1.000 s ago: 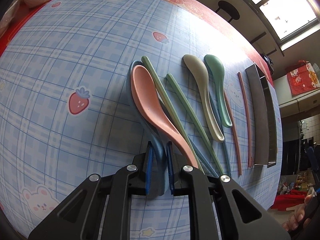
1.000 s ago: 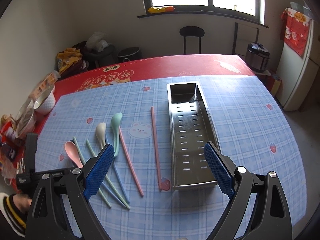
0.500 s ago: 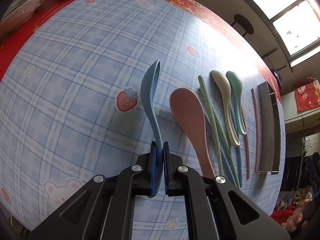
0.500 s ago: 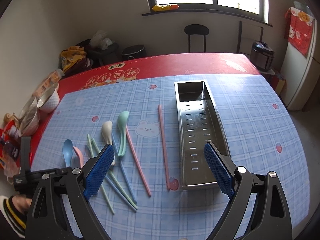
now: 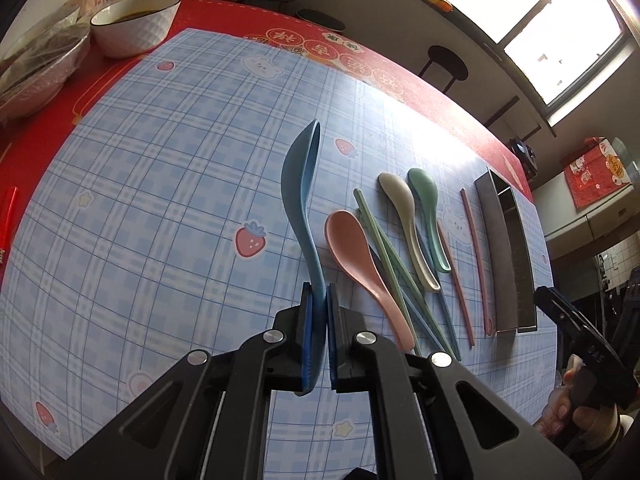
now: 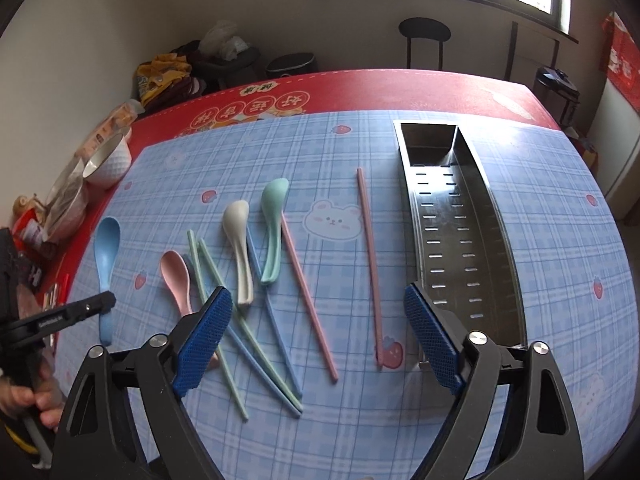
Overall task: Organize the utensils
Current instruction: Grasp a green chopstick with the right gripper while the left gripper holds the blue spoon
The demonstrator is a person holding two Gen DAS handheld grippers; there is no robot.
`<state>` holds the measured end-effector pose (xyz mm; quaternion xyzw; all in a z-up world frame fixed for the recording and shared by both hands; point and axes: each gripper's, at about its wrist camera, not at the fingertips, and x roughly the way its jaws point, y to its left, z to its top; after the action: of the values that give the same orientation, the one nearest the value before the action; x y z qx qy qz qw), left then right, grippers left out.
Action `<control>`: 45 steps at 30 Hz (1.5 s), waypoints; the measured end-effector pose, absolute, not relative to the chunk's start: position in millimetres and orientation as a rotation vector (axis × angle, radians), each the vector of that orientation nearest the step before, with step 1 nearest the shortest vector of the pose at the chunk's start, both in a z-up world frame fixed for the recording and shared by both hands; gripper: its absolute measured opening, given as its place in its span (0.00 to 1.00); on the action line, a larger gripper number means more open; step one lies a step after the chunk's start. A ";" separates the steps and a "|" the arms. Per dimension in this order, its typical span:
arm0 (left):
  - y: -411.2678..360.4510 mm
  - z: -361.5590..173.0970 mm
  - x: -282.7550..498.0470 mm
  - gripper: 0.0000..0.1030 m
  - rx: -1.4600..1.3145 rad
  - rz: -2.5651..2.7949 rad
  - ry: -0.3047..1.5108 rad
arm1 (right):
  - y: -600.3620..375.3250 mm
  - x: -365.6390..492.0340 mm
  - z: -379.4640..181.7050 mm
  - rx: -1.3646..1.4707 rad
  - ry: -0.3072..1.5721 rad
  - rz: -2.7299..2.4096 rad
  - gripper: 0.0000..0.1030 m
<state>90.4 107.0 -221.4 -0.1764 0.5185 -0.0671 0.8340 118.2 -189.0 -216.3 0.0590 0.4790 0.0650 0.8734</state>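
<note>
Left gripper (image 5: 318, 312): your pads are clamped on the blue spoon (image 5: 300, 196) by its handle, lifted off the cloth.
Right gripper (image 6: 316, 340): your jaws stand apart and have just been closing, nothing between them.
Pink spoon (image 5: 356, 260): lies beside the green chopsticks (image 5: 384, 252).
Steel tray (image 6: 460, 240): well apart, right of the pink chopsticks (image 6: 370, 256).

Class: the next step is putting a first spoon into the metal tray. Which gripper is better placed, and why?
Left. The left gripper already grips the blue spoon, lifted off the cloth. The right gripper is open and empty, though nearer the tray.
</note>
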 end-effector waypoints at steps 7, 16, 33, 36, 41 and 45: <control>115.2 -216.3 82.6 0.06 -0.364 -0.177 1.077 | -152.4 124.3 -246.3 0.074 1.067 0.258 0.32; 129.5 -219.1 73.1 0.06 -0.354 -0.219 1.079 | -91.5 132.7 -280.1 0.036 1.144 0.415 0.11; 159.3 -221.6 69.3 0.06 -0.361 -0.244 1.078 | -67.7 148.8 -303.8 0.056 1.204 0.356 0.08; 160.1 -222.6 70.5 0.06 -0.361 -0.246 1.082 | -66.3 149.6 -304.6 0.052 1.198 0.353 0.07; 158.8 -222.5 71.4 0.06 -0.363 -0.247 1.083 | -68.2 150.1 -304.1 0.087 1.198 0.369 0.06; 155.9 -221.5 72.1 0.06 -0.364 -0.249 1.081 | -74.5 146.3 -297.4 0.112 1.174 0.373 0.06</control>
<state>72.1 155.9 -221.5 -0.1721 0.5105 -0.1174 0.8343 146.3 -74.5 -297.4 0.0524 0.5502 0.1748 0.8149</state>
